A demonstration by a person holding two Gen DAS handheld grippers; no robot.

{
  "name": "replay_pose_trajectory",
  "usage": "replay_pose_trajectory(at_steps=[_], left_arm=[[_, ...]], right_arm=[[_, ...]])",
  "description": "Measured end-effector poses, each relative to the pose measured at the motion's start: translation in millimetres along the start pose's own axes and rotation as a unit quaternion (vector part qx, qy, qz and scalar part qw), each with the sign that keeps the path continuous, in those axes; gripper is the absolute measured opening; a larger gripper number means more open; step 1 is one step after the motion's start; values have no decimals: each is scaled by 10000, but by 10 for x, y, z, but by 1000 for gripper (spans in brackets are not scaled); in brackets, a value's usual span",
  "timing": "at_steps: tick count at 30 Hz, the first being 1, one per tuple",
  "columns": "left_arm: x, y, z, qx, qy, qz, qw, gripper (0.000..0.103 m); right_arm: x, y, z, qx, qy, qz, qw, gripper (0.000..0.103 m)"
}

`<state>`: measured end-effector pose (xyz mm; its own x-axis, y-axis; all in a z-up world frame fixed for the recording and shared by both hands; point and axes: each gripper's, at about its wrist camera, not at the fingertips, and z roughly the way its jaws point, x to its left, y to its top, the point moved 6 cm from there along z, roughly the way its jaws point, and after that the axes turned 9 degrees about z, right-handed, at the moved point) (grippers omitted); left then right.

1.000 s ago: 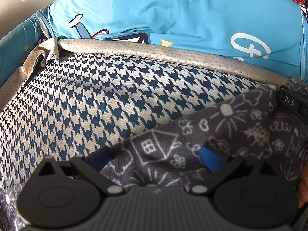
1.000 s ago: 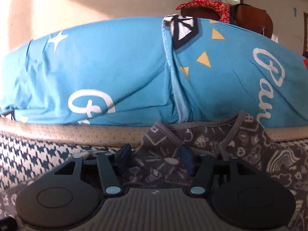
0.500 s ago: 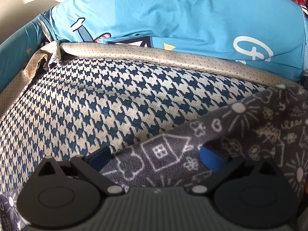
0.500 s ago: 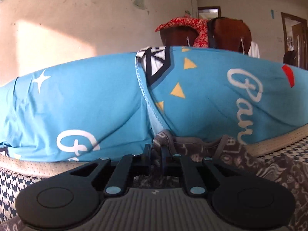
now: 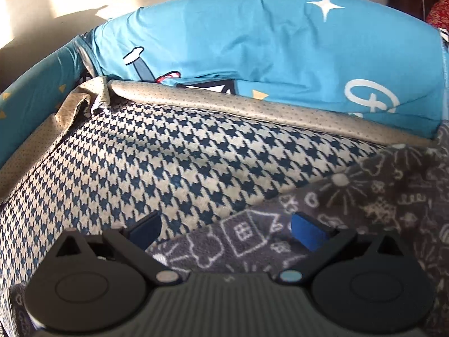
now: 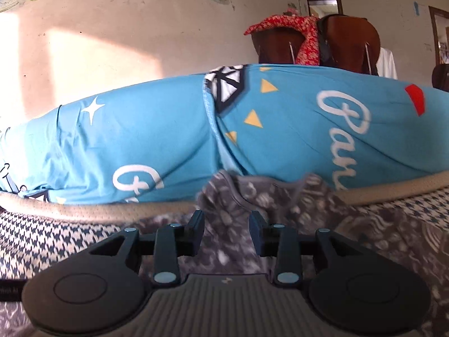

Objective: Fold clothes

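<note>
In the left wrist view, the left gripper (image 5: pixel 224 227) stands wide apart over the grey garment (image 5: pixel 364 196) on the houndstooth cover (image 5: pixel 168 154); a blue quilt (image 5: pixel 280 50) lies behind. In the right wrist view, the quilt (image 6: pixel 308 129) reads "Pan", and the right gripper (image 6: pixel 226 230) is opening, pads clear of the garment (image 6: pixel 252 196) between them.

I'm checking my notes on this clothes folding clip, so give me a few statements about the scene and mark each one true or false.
1. The grey doodle-print garment lies on a houndstooth cover. True.
2. The bedding behind the garment is red. False: it is blue, printed with white stars and lettering.
3. The left gripper is clamped shut on the garment. False: its jaws stand wide apart over the cloth.
4. The right gripper has grey cloth between its parted jaws. True; they are opening.
5. A red patterned cloth hangs on dark wooden furniture in the background. True.
</note>
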<state>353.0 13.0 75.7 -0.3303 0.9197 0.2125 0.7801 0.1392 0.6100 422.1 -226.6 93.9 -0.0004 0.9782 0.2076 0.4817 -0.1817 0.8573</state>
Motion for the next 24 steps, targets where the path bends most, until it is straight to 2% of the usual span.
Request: replay_pose_trajectory(at_steps=[6,14,19,24], left_arm=[[-272,-73,-233,-61,-417,264,9988,103],[-514,-161,-401,44,-887,418,9952,103],[-636,-165,-437,41,-929,449,9947,103],[-734,-197,-411,126,-955,590,9936,103]], right_arm=[[-382,-1,-299,40,-278,-13,9996,40],[-991,150,-485,-7,-507,58,9987,40],[-1245,195,-443,102,-474,295,9984,40],[-1237,178,-307,265,-215,357,9988,39]])
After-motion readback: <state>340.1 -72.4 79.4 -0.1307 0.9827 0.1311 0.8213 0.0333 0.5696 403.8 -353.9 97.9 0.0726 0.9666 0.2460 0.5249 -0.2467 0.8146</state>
